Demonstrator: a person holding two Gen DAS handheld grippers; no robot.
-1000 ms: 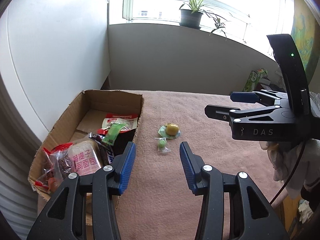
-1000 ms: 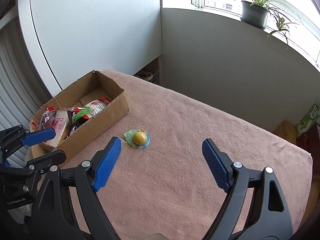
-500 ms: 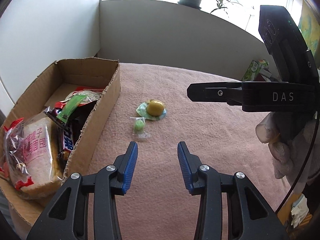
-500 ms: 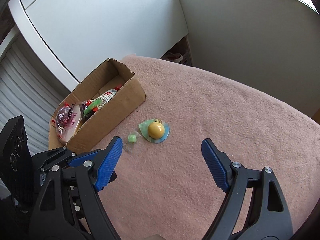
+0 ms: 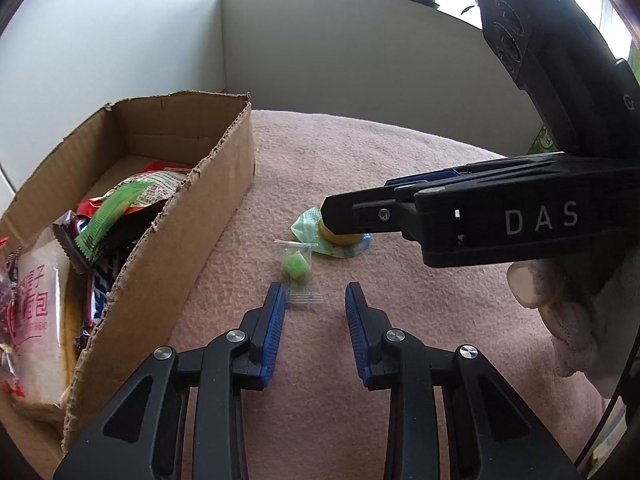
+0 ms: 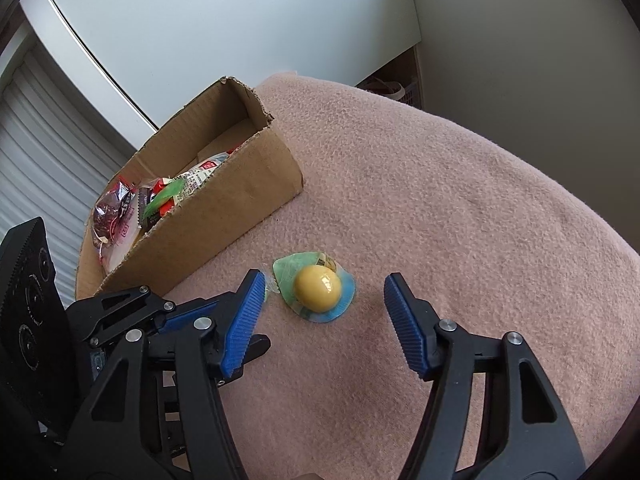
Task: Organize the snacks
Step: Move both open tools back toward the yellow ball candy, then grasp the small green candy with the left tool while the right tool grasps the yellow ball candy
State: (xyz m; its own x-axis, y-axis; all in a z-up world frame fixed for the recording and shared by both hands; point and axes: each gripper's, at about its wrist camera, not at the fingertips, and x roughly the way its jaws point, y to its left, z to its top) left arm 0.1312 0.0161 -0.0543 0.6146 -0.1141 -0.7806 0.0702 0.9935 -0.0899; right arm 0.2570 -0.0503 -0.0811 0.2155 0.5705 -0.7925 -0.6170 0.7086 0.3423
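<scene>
Snacks remaining on pink blanket [image 6: 460, 208], near its middle: green candy in clear wrapper [image 5: 297, 267] and yellow jelly cup [image 6: 318, 289] with wide foil lid, just beside open side wall of cardboard box [image 5: 208, 200] holding bread and packets. Left gripper [image 5: 315, 298] closing, nothing between pads yet, candy wrapper just ahead. Right gripper [image 6: 322, 300] closing, jelly cup between jaws, untouched. Both items look light; wrapper thin, slippery, best pinched at candy lump. Cup likely crushable, best taken across dome, gently.

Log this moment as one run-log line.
left gripper: closing, nearing green candy | right gripper: closing, around yellow jelly cup | box: part-filled
</scene>
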